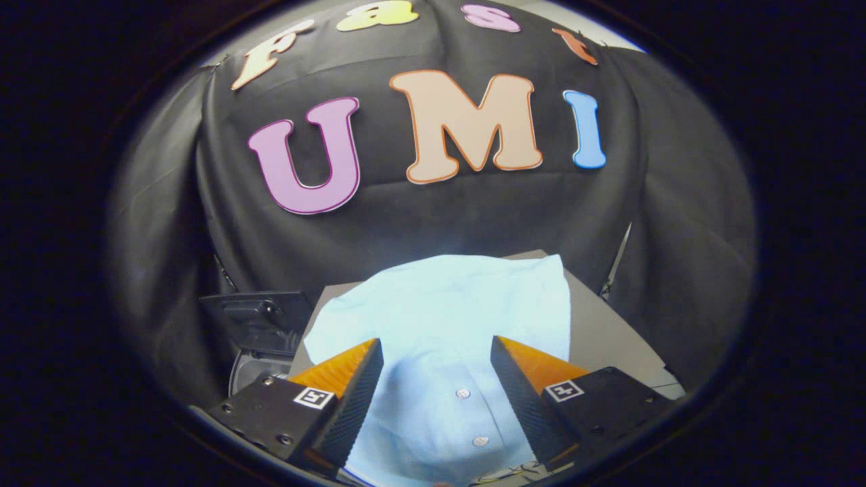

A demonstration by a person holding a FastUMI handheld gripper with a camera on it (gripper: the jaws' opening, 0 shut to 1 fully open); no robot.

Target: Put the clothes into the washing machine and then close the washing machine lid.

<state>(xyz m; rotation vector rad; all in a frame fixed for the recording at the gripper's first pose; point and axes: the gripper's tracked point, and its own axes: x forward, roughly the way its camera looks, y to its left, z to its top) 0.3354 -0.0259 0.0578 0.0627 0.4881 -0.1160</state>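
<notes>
Shirt [440, 318], pale blue and buttoned, lies spread on a grey table [602, 331], running from between your gripper [436, 379] fingers to beyond them.

To your left, a dark machine [260, 325], likely the washer, sits beside the table. One shirt, two buttons [463, 393] showing. The fingers stand wide apart, holding nothing. The cloth looks light, soft and floppy; pinch a bunched fold near the button strip so it won't slip.

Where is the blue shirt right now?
In the gripper view the light blue shirt lies spread on the grey table, between and just beyond the open hand-held gripper fingers, with the dark washing machine to its left.
</notes>
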